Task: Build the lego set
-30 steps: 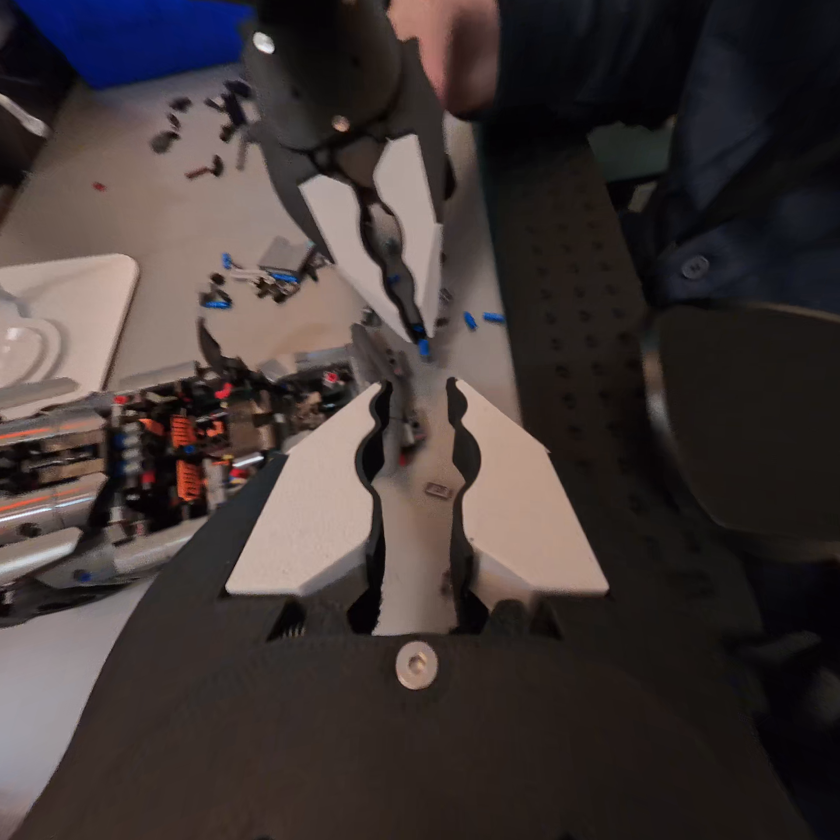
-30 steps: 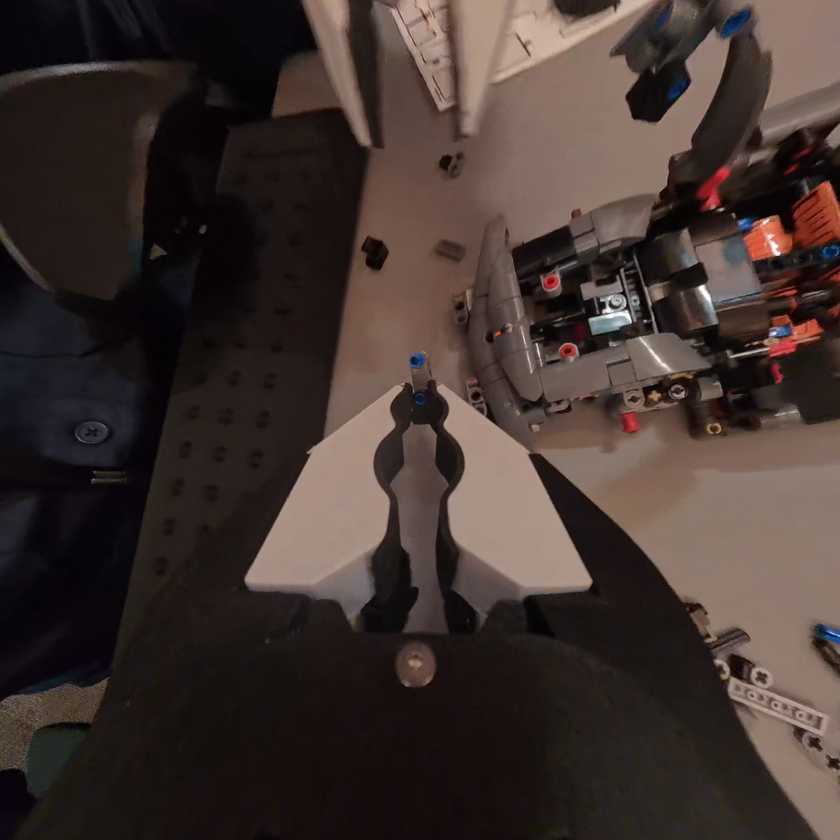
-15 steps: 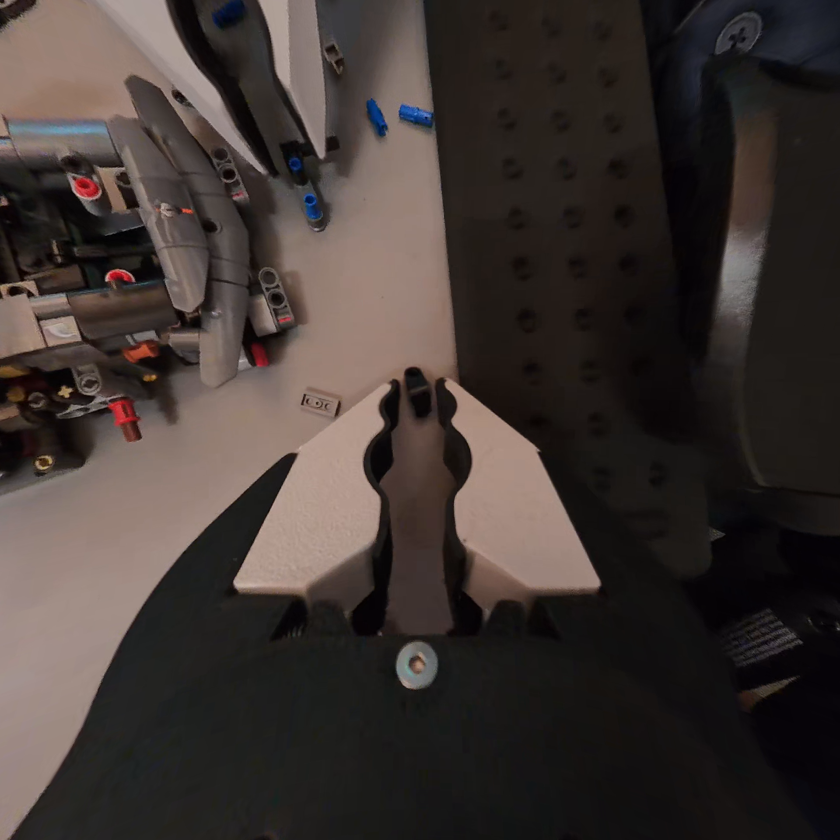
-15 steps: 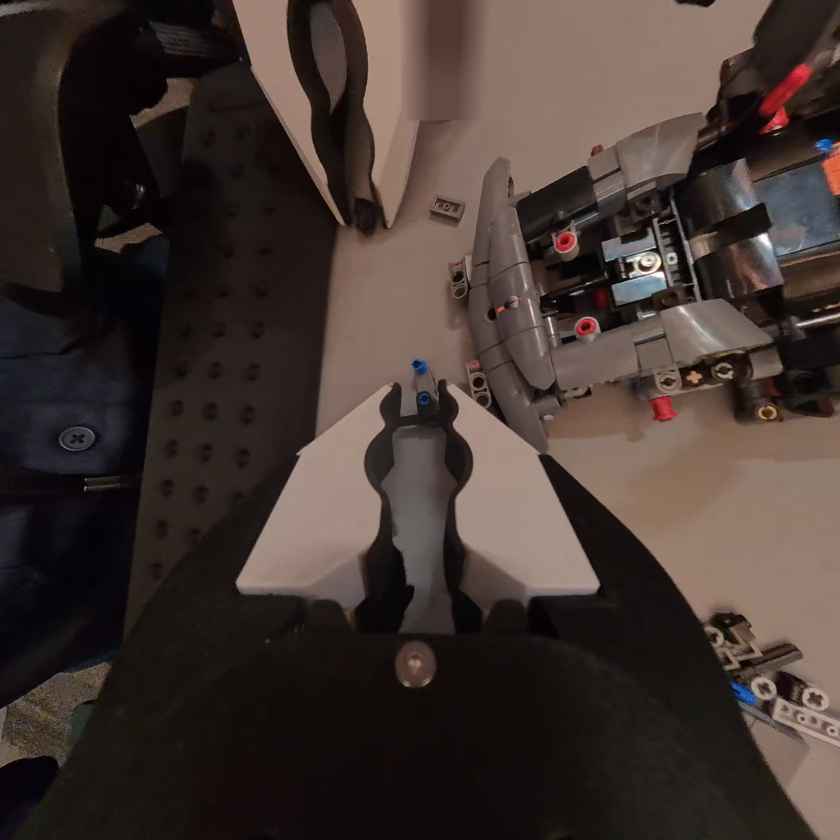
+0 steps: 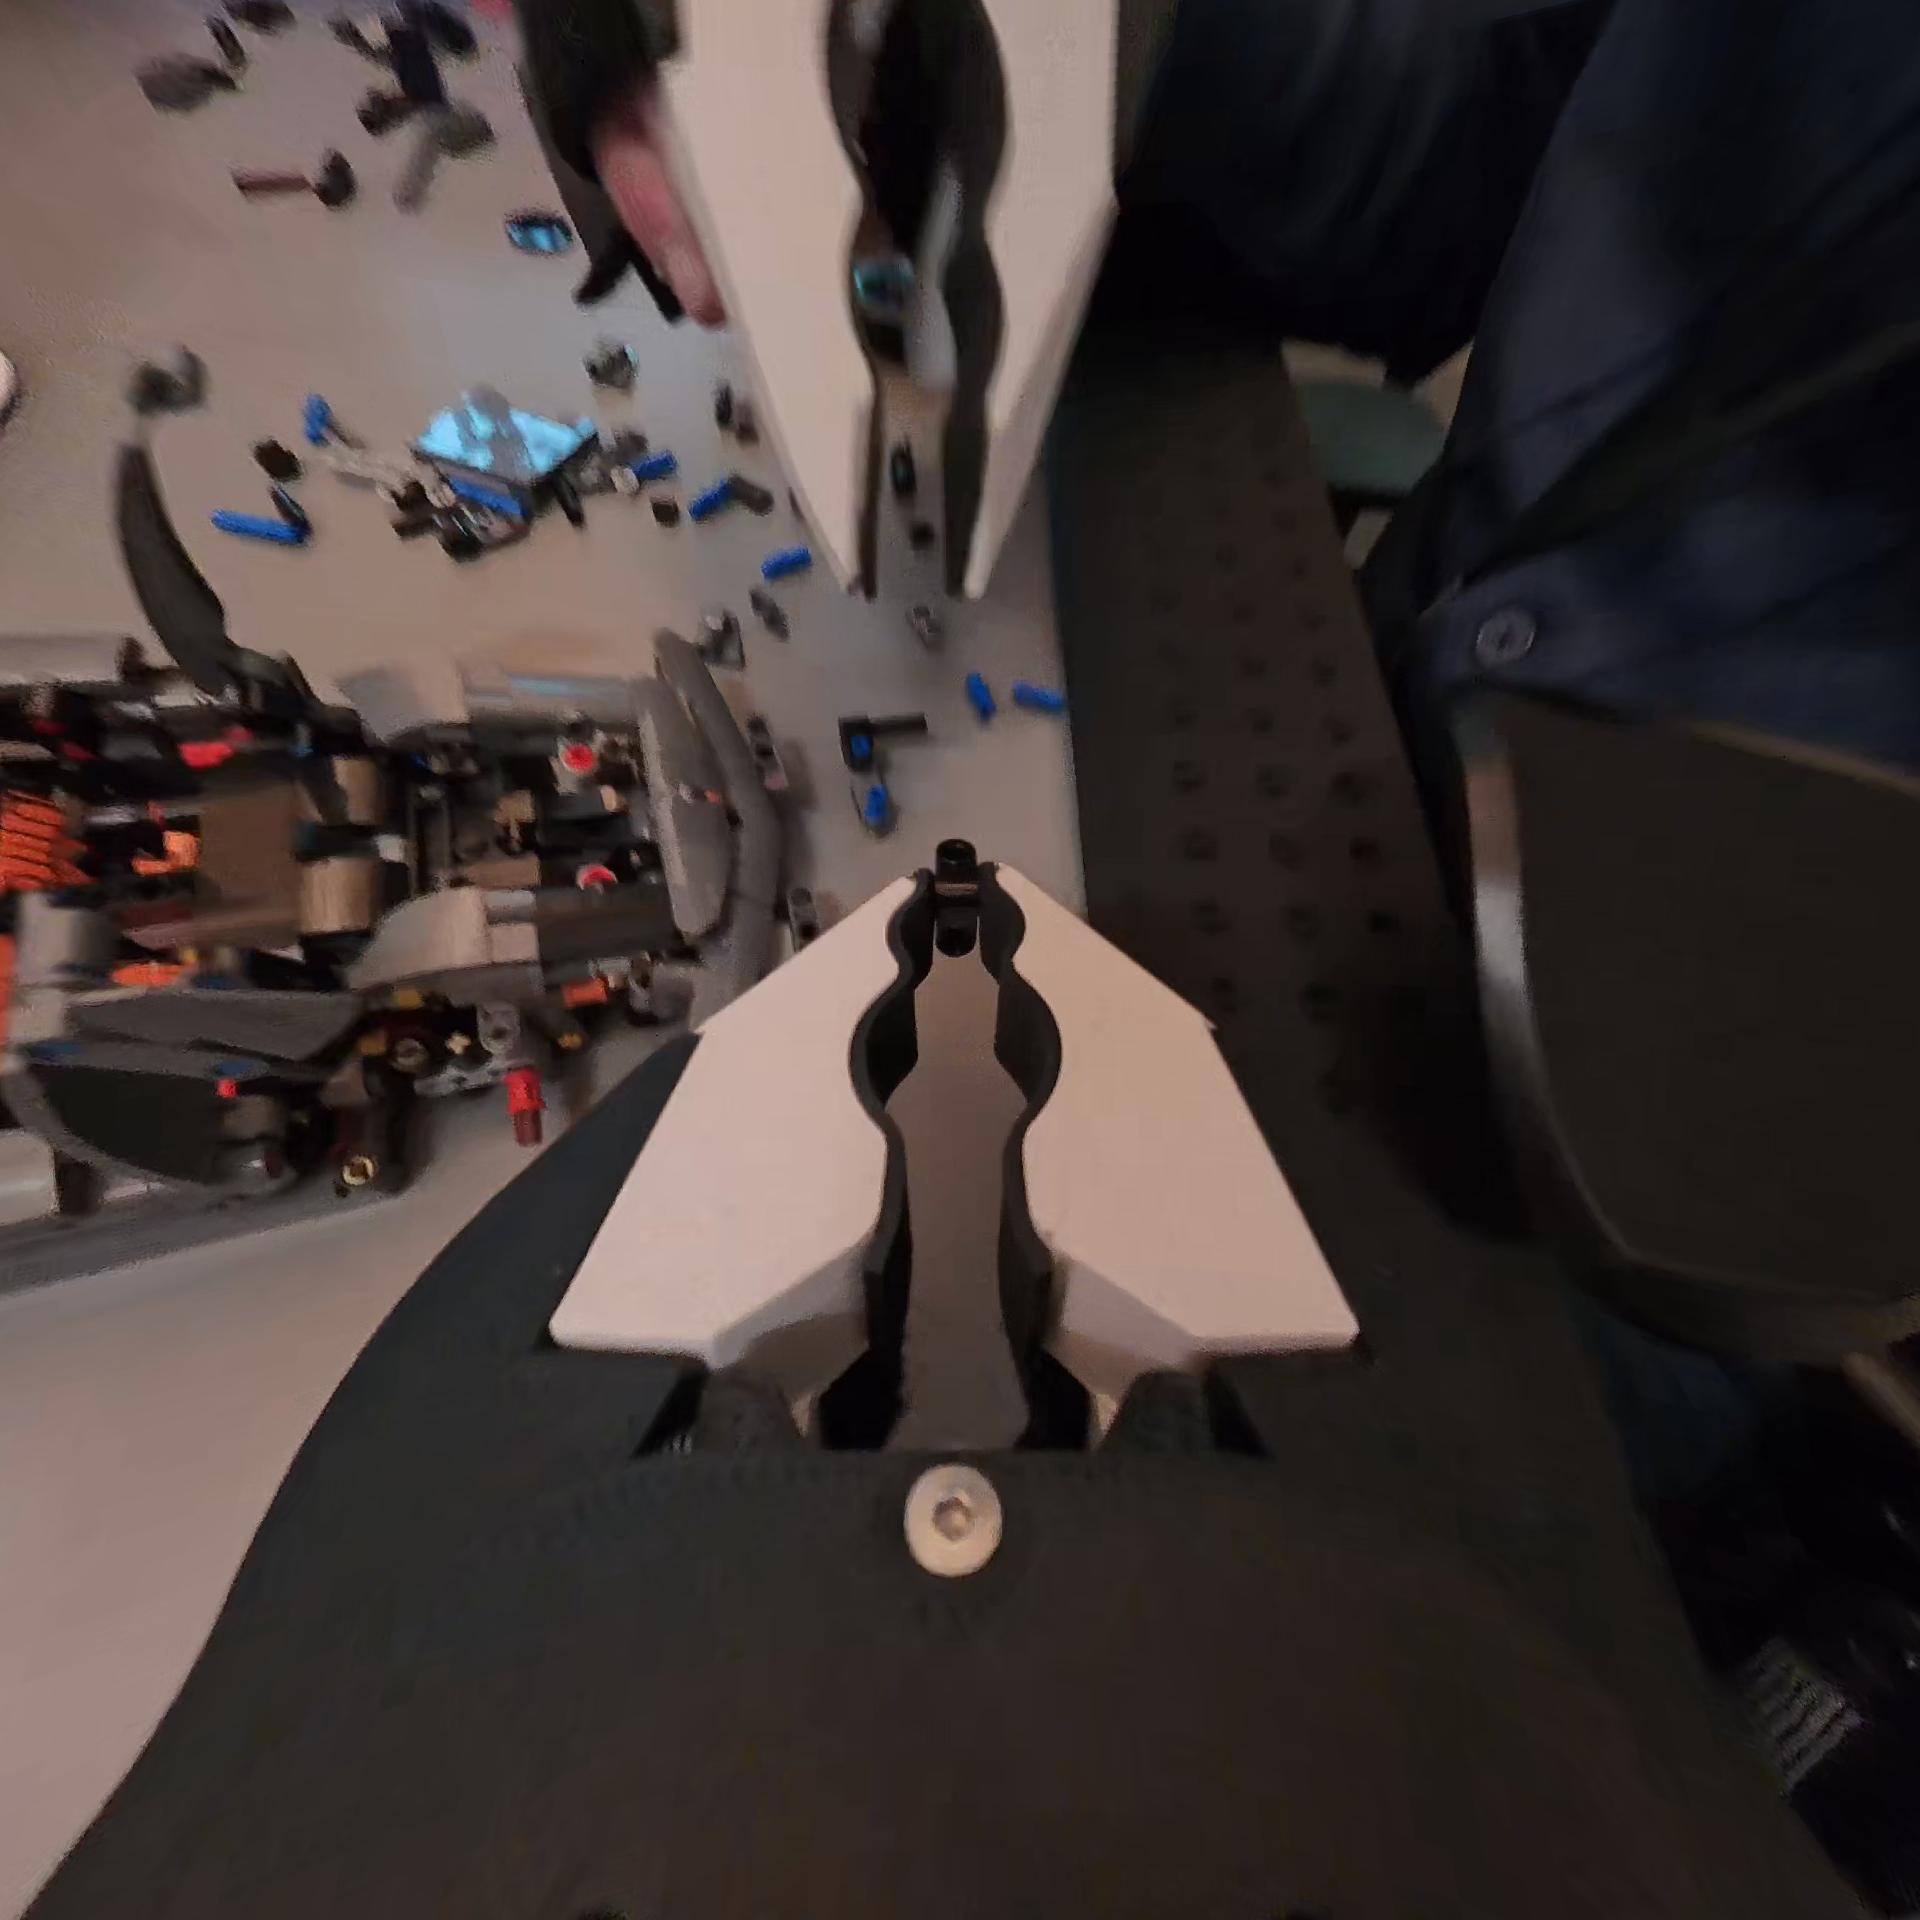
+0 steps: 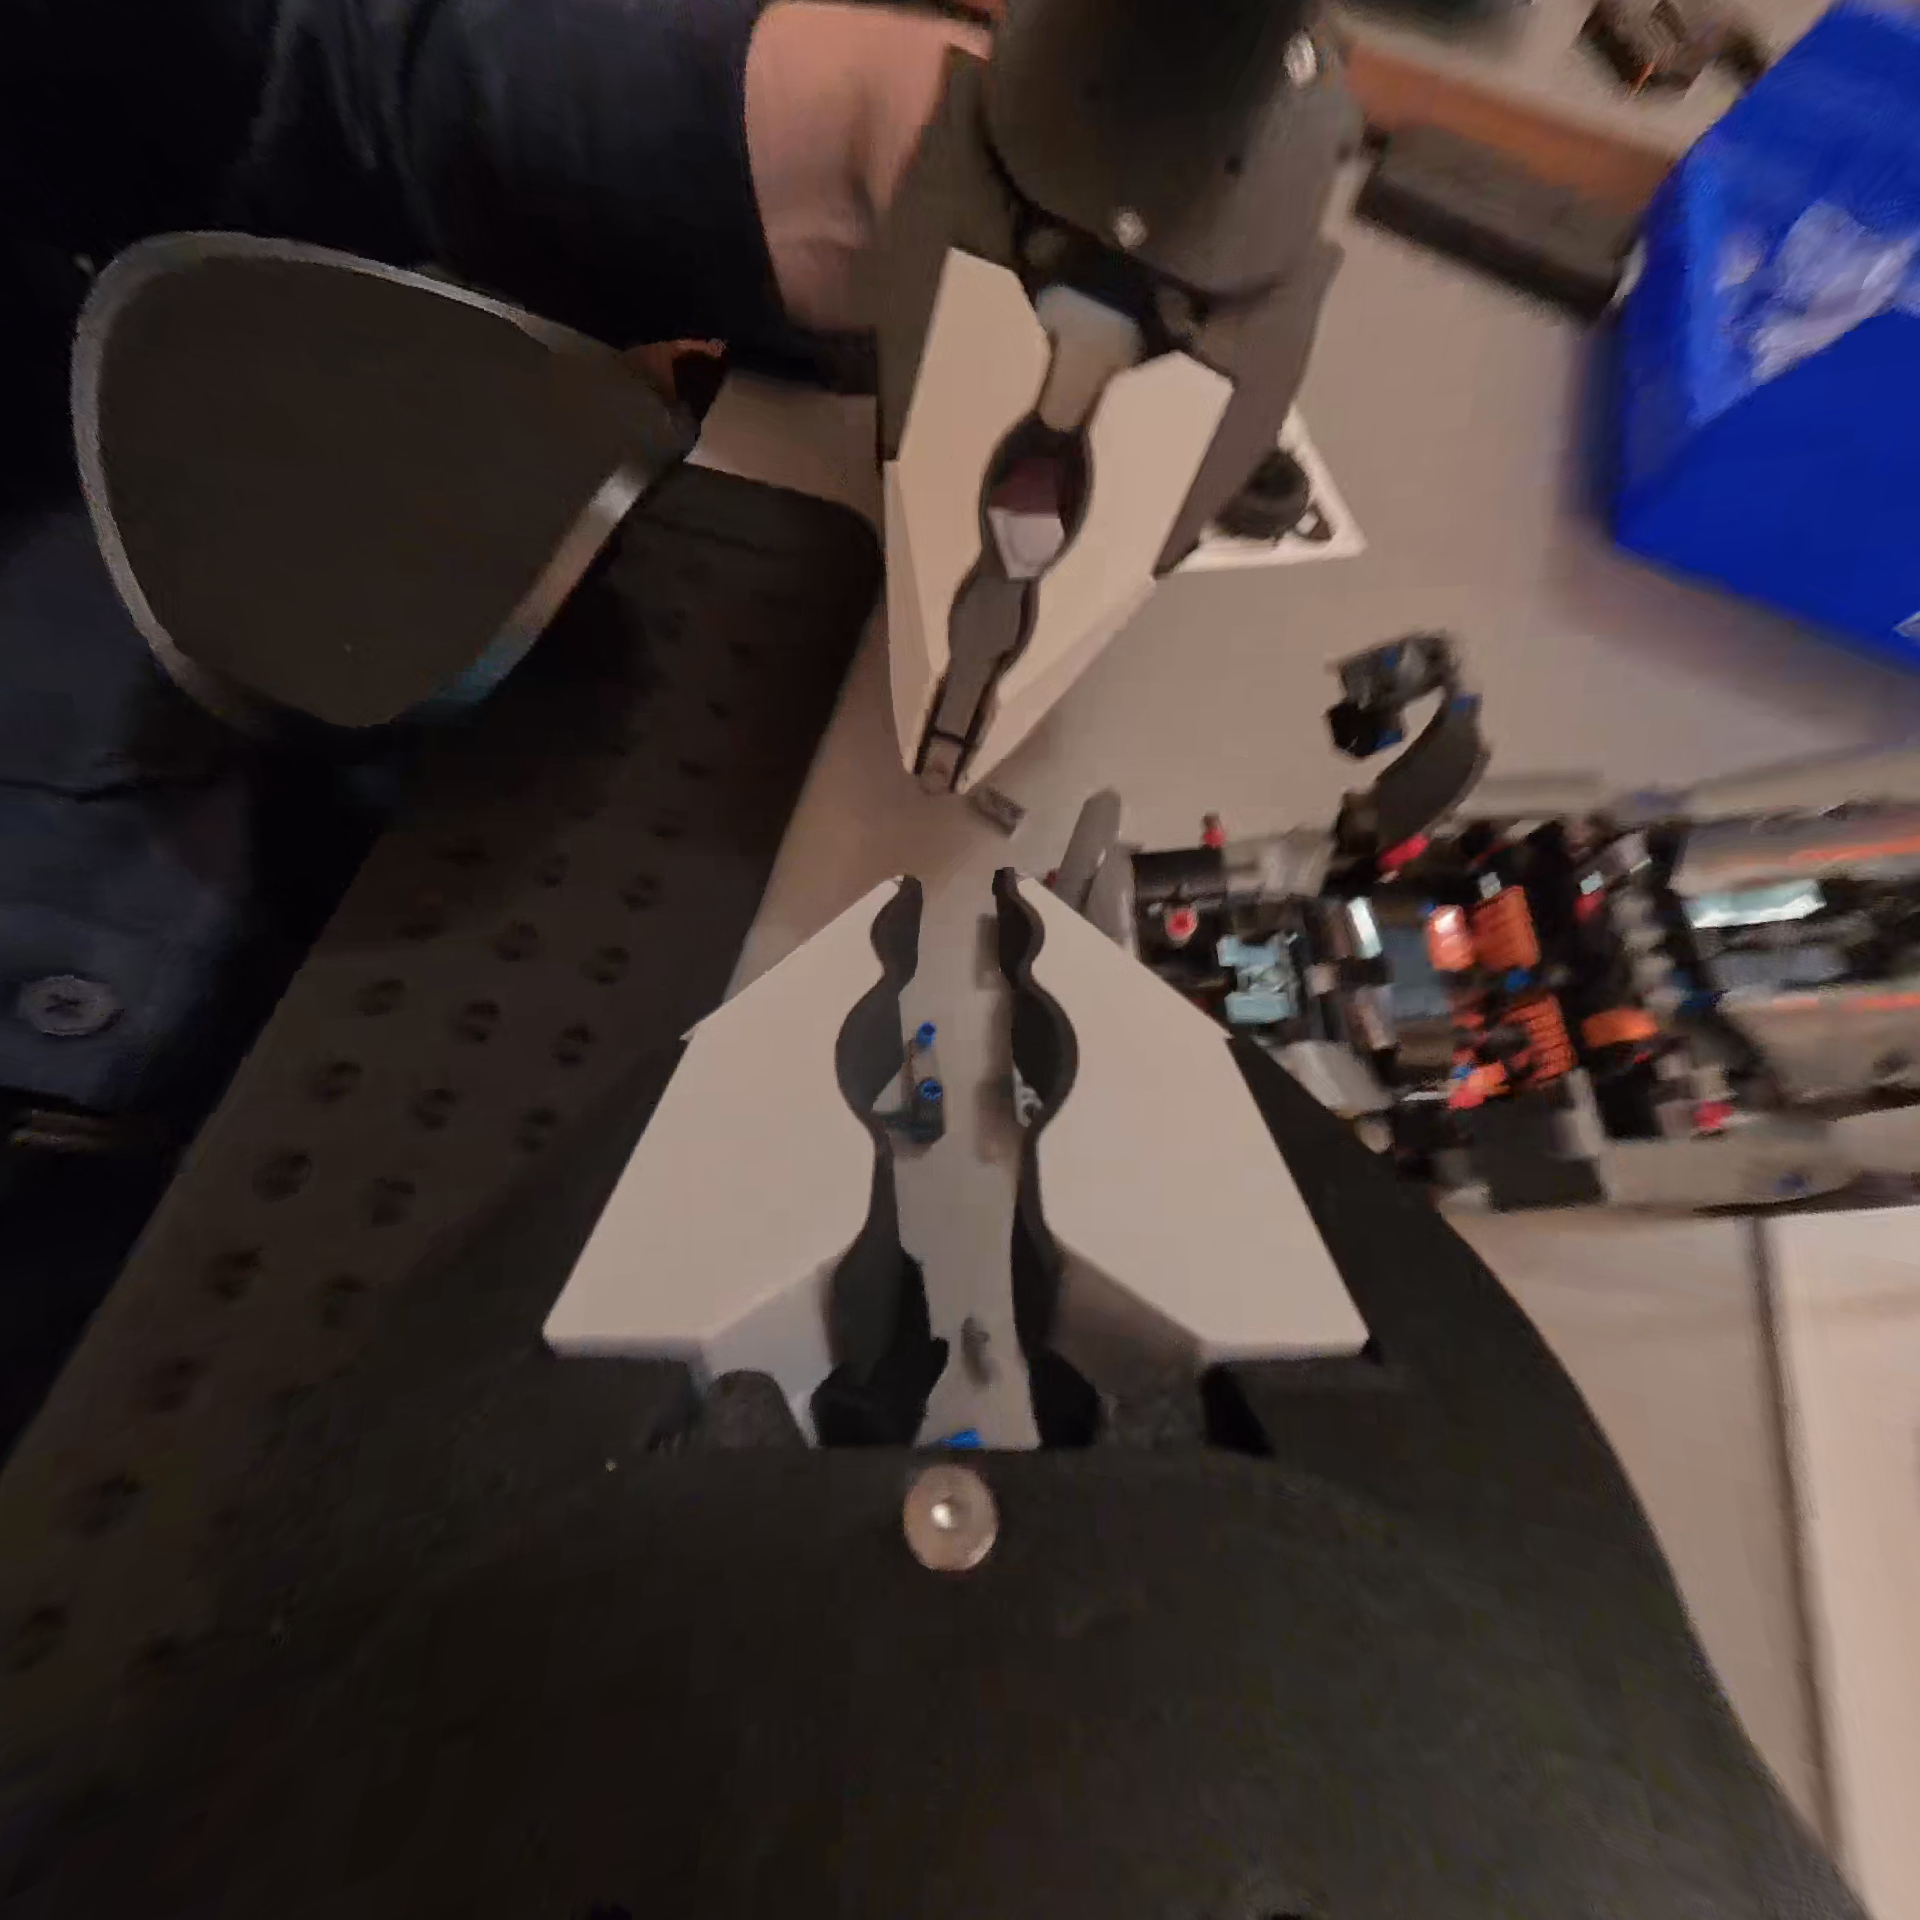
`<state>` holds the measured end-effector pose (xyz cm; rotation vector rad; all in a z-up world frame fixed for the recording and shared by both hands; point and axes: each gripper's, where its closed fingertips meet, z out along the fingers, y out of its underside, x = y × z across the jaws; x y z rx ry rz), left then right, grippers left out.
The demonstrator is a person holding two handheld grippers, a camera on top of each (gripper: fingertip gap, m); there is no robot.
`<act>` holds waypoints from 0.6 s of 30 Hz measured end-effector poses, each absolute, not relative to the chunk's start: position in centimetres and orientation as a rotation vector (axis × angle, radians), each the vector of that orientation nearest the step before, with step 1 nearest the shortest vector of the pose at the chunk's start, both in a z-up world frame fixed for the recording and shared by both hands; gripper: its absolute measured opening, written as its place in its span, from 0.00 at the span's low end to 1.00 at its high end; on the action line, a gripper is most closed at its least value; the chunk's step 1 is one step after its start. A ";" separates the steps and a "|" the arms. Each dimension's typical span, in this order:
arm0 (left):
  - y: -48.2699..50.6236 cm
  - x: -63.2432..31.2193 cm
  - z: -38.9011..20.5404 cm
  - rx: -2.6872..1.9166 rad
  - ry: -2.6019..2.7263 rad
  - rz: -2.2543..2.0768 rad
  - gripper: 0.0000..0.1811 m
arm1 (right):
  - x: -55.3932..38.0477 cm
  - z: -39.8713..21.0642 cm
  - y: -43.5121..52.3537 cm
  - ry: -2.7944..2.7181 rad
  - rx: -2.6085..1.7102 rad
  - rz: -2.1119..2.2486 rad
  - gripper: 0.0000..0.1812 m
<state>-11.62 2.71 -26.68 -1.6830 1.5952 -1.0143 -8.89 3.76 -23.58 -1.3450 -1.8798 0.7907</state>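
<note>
Left gripper (image 5: 958, 878) pinching a small black pin (image 5: 956, 896) at its tips. Right gripper (image 6: 958, 885) spread, nothing between its tips. Looks like a fetch-and-fit step: the pin has to go into the half-built car model (image 5: 416, 914) mid-desk, needs hole alignment. Loose blue and black pieces (image 5: 499, 488) toward the far edge; perforated black mat (image 5: 1226, 831) along the near edge.

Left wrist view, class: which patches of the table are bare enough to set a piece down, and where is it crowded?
Free: the pale strip of table below the lego car, left of the left gripper. Also the band at the far left, between the car and the farthest scattered pieces. Crowded: the loose pins and pieces beyond the car, reaching to the black perforated mat.
</note>
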 end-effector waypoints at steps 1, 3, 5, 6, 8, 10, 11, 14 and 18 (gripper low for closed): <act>2.8 -11.3 -25.9 -1.667 1.557 -1.068 0.03 | -9.2 -23.2 3.7 -1.872 -1.284 0.735 0.08; 3.1 -10.6 -24.4 -1.637 1.473 -1.181 0.03 | -9.7 -22.5 3.4 -1.864 -1.175 0.643 0.09; 3.2 -10.1 -23.5 -1.628 1.419 -1.276 0.03 | -9.8 -22.4 3.5 -1.866 -1.107 0.535 0.09; 3.3 -9.8 -23.1 -1.615 1.394 -1.315 0.03 | -9.9 -22.5 3.7 -1.870 -1.090 0.484 0.09; 3.6 -9.2 -22.4 -1.618 1.347 -1.385 0.03 | -9.9 -22.6 3.8 -1.873 -1.063 0.441 0.10; 4.1 -8.7 -22.1 -1.630 1.321 -1.399 0.03 | -9.8 -22.4 4.3 -1.860 -1.045 0.372 0.09; 4.2 -8.4 -22.0 -1.639 1.314 -1.412 0.03 | -9.6 -22.2 4.6 -1.851 -1.041 0.342 0.07; 4.6 -7.7 -21.3 -1.636 1.262 -1.473 0.03 | -8.8 -21.5 5.1 -1.815 -1.068 0.374 0.04; 5.3 -6.7 -20.6 -1.617 1.209 -1.540 0.03 | -7.9 -20.9 5.7 -1.772 -1.141 0.480 0.03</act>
